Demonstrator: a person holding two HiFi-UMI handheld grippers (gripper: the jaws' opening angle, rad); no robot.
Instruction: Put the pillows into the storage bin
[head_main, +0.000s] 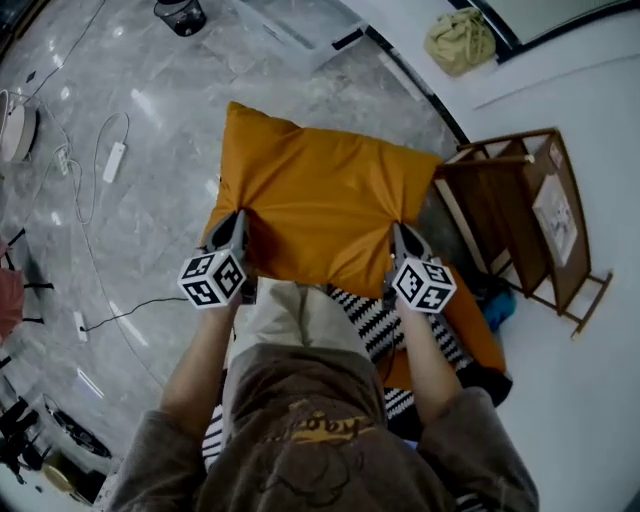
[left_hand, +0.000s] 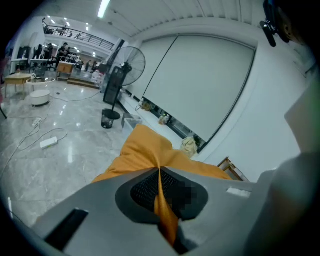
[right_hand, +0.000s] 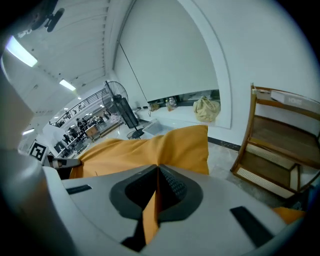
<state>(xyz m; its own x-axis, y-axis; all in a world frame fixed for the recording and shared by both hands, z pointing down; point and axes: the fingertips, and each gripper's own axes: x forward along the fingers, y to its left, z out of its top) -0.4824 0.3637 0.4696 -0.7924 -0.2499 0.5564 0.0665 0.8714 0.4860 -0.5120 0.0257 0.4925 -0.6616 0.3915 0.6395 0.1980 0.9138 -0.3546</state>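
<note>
Orange pillow (head_main: 320, 200) hangs above the floor (head_main: 140, 210), held by its near edge. The left gripper (head_main: 238, 222) is clamped on fabric near the left corner, and the right gripper (head_main: 398, 236) likewise near the right. Judged step: carrying. No storage bin is clearly identifiable. The next move calls for locating it, then lowering the pillow inside before either grip is released.

Held up: orange pillow (head_main: 320, 195), plain, plump, clear of the floor, spread wide, near edge pinched at left and right. Below, near right: black-and-white striped pillow (head_main: 385, 325) lying over another orange one (head_main: 482, 330).
</note>
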